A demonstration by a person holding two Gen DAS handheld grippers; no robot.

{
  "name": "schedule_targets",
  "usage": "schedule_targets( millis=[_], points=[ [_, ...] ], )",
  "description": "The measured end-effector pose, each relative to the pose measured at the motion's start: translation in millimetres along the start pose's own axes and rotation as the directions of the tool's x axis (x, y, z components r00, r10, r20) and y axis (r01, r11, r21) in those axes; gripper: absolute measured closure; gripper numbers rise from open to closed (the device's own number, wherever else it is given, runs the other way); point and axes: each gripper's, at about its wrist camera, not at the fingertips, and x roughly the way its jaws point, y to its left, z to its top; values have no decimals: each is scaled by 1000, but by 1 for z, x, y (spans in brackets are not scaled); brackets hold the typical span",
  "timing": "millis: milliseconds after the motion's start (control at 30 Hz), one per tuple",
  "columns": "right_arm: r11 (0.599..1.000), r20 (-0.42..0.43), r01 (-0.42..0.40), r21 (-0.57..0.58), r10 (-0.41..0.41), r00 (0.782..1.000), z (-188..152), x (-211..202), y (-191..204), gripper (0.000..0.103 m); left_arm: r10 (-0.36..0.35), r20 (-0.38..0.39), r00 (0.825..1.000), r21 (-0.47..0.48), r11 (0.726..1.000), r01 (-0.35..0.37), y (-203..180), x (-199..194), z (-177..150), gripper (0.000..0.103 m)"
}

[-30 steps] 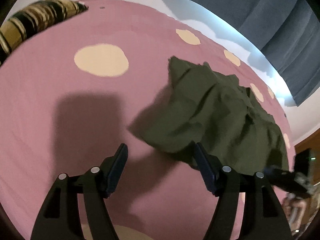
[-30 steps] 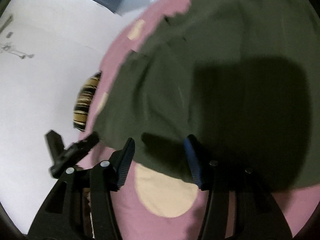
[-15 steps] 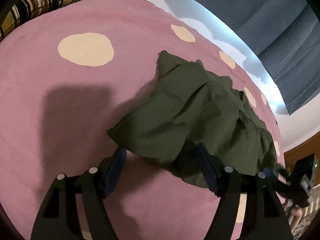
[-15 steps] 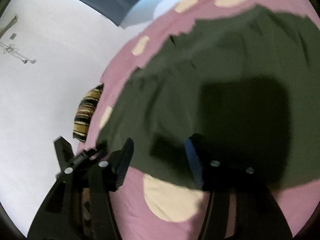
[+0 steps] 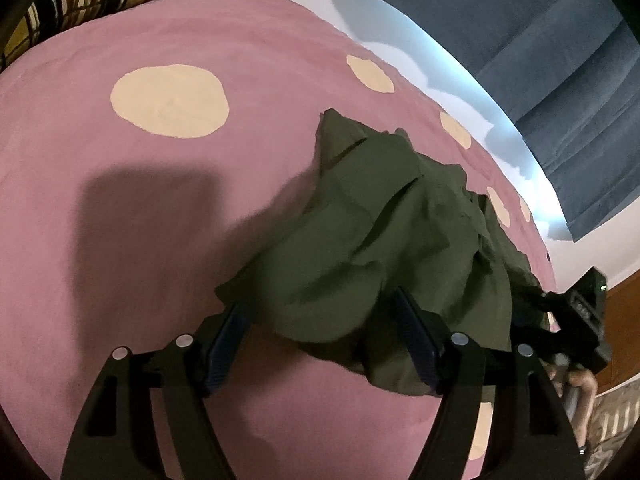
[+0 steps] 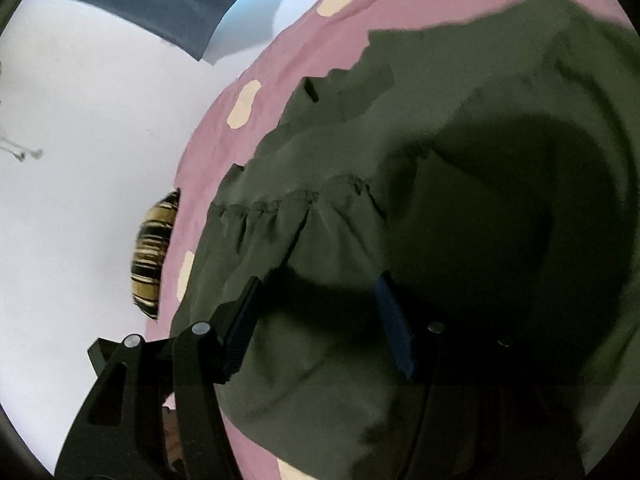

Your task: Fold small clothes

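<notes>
Both pairs of fingers apart, nothing clamped. Lower left gripper [image 5: 320,340] and right gripper [image 6: 316,320] onto near hem of green garment [image 5: 400,216], then pinch evenly.

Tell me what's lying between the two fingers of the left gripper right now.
In the left wrist view, a crumpled corner of the olive-green cloth garment sits between the open left gripper's fingers, over the pink cream-spotted bedspread.
</notes>
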Motion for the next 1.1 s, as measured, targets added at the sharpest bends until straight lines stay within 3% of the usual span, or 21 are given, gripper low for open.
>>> schedule_targets(
  millis=[167,367,467,567,667,733,867,1033,1100],
  points=[
    [1000,61,-21,-16,22,998,31,-10,13,41,-2,-2,1000,-10,1000,2,1,4,4,31],
    [999,36,22,26,-23,999,69,28,1,41,8,-2,1000,5,1000,-8,-2,9,7,28],
    [998,12,50,30,-51,999,72,48,-7,38,13,-1,1000,-2,1000,-13,-2,12,9,28],
    [999,18,52,-7,-52,999,70,39,2,37,9,8,1000,-9,1000,-9,-3,14,13,28],
    [999,41,31,-23,-30,999,58,18,10,37,4,2,1000,-26,1000,-4,-2,16,15,28],
    [999,43,-32,-23,33,998,38,3,14,37,-2,6,1000,-35,999,3,-1,17,17,28],
    [996,49,-72,-43,74,996,-8,-21,19,36,7,3,1000,-26,1000,-7,-5,20,18,28],
    [996,28,-85,-41,86,996,-62,-34,14,36,40,7,999,2,999,-40,-10,20,17,28],
    [997,3,-66,-38,66,998,-79,-27,9,34,75,11,997,32,997,-75,-15,21,16,34]
  ],
)
